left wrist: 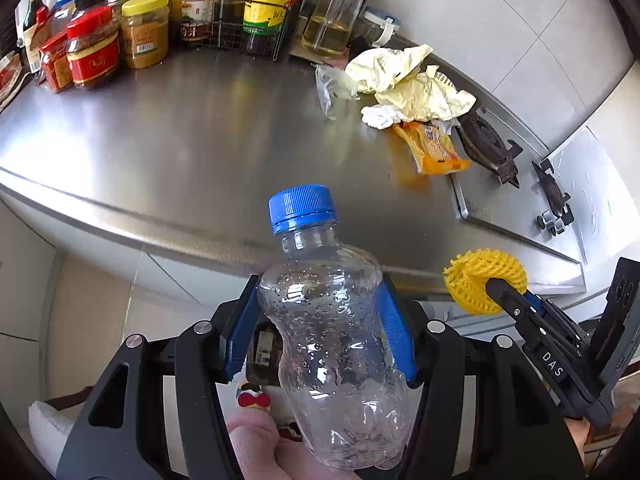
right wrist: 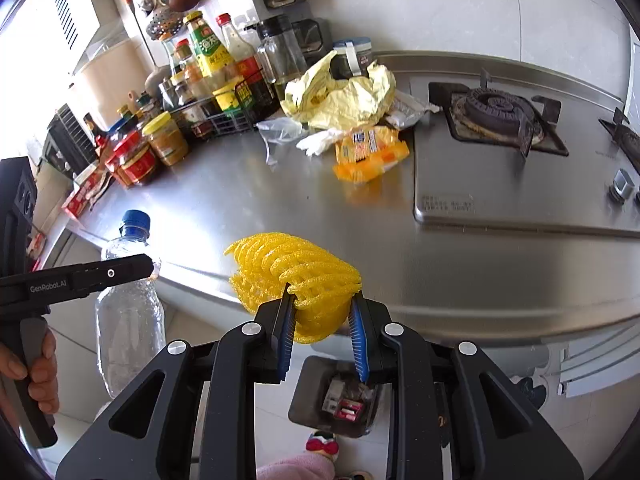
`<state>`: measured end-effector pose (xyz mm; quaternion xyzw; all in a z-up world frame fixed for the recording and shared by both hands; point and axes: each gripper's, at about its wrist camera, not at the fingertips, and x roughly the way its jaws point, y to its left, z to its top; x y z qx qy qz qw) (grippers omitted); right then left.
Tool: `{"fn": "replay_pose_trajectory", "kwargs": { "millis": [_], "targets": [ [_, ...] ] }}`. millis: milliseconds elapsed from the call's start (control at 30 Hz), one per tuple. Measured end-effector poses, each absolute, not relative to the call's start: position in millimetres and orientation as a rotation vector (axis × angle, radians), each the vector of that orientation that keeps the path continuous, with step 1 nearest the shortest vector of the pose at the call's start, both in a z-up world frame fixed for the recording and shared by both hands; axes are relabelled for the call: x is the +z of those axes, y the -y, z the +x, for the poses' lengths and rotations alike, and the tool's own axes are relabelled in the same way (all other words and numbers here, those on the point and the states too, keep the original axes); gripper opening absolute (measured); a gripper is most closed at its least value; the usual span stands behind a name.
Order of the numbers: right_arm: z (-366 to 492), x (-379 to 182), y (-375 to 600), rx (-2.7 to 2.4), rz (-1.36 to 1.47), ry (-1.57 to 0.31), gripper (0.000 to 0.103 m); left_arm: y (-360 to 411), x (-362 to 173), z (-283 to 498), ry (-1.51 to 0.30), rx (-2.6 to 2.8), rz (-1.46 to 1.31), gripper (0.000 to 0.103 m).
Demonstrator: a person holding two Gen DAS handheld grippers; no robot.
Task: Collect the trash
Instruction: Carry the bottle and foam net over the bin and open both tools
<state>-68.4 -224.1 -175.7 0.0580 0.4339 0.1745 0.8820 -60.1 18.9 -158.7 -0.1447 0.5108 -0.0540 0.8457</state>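
both my tongs are full: the left gripper (left wrist: 320,332) is clenched on the clear bottle (left wrist: 332,344), upright with its cap up, and the right gripper (right wrist: 322,332) pinches the yellow foam net (right wrist: 296,280). the bin (right wrist: 334,392) lies straight below the right one, on the floor off the counter edge (right wrist: 440,308), so i judge that hand is nearer.

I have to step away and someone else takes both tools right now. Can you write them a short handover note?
Left tool: shut on the empty plastic bottle, blue cap on, held off the counter's front edge.
Right tool: shut on the yellow foam net, also held past the front edge.
Bin: on the floor below the right tool, some trash already inside.
Done: bottle and net picked up, neither dropped in yet.
Left on the counter, near the stove: crumpled yellow paper, clear plastic bag, white tissue, orange snack wrapper.
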Motion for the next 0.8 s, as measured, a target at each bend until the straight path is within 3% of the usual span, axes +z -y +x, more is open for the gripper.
{"fn": "replay_pose_trajectory", "kwargs": {
  "millis": [333,800],
  "targets": [
    [-121.8,-267.2,224.3,0.347,0.088,-1.099,0.026,-12.2,-240.0,-96.7,-1.219,-0.1,-0.284,0.055],
    [-123.2,-431.7,202.2,0.27,0.051,-1.3,0.026,18.9,-393.6,-71.1,-1.357,-0.131,-0.153,0.055]
  ]
}}
